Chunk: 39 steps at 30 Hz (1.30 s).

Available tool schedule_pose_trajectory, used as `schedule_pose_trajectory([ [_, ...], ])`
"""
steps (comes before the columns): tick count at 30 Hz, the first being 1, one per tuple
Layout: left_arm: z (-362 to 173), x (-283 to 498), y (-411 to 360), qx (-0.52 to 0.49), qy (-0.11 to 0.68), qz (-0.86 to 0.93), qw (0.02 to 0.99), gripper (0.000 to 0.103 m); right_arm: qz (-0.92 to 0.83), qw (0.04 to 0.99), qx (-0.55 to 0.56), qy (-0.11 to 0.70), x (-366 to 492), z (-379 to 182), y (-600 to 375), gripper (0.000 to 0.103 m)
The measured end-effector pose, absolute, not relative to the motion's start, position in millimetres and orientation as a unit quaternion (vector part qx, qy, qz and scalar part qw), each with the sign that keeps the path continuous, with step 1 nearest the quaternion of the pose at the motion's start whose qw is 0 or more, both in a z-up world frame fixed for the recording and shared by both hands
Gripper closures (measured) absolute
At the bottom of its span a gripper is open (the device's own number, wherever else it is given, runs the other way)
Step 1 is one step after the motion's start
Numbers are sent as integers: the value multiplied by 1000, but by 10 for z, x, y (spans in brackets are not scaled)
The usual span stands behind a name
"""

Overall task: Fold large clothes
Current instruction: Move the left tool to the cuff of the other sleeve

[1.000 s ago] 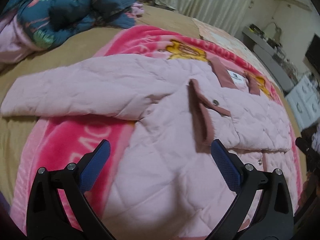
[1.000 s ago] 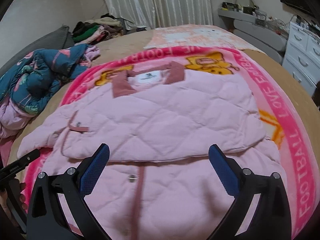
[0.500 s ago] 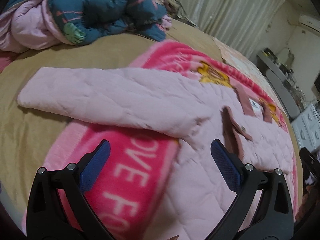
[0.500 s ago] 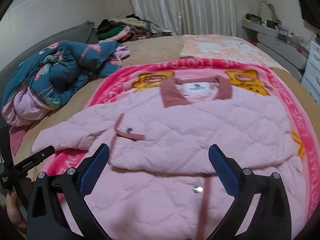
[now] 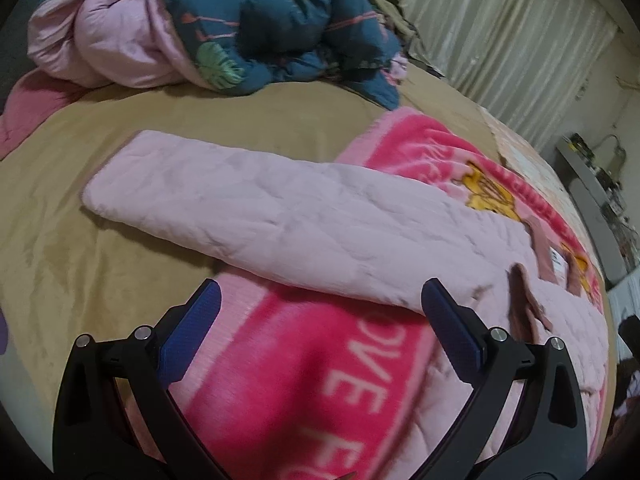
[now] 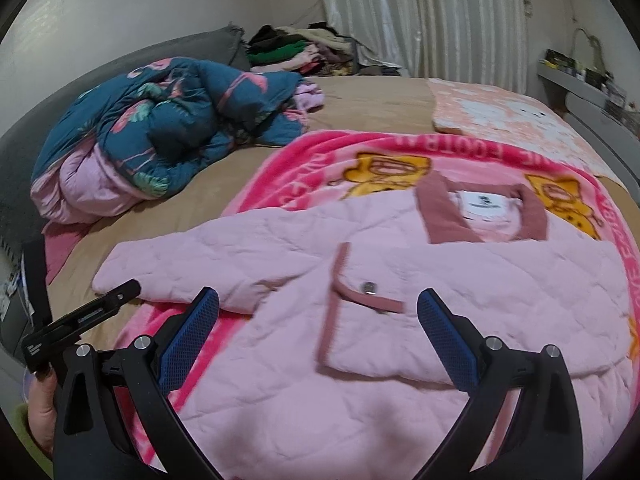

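Note:
A pink quilted jacket lies flat on a pink blanket on the bed, collar away from me. One side is folded over the chest. Its left sleeve stretches out across the tan sheet. My left gripper is open and empty, hovering just short of that sleeve, over the blanket's edge. My right gripper is open and empty above the jacket's lower front, near the snap flap. The left gripper's body also shows in the right wrist view.
A crumpled teal floral duvet lies at the bed's far left. A clothes pile sits by the curtains. A grey shelf runs along the right wall.
Both grippers have swung left. The left one moved off the jacket body toward the outstretched sleeve. The right one shifted from the jacket's middle toward its left half. Both stayed open.

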<state>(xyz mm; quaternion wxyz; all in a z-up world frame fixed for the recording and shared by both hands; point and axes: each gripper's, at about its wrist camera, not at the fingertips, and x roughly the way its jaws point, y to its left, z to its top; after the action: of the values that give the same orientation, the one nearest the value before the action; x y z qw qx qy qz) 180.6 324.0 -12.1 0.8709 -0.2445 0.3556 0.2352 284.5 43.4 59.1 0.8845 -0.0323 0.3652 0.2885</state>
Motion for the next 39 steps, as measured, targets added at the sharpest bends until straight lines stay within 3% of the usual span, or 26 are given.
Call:
schedule_pose_trajectory([
  [13,-156,1633,3773,-256,349,304,849,9,347,860,-94,363,2764,577,1304,4],
  [29,-656,1417,4654,-395,348,362,769,9,395,828,-141,371,2753,415,2270,4],
  [39,-936,1556,4730,-456,322,331,761,9,375,830,-127,394,2797,250,2029,4],
])
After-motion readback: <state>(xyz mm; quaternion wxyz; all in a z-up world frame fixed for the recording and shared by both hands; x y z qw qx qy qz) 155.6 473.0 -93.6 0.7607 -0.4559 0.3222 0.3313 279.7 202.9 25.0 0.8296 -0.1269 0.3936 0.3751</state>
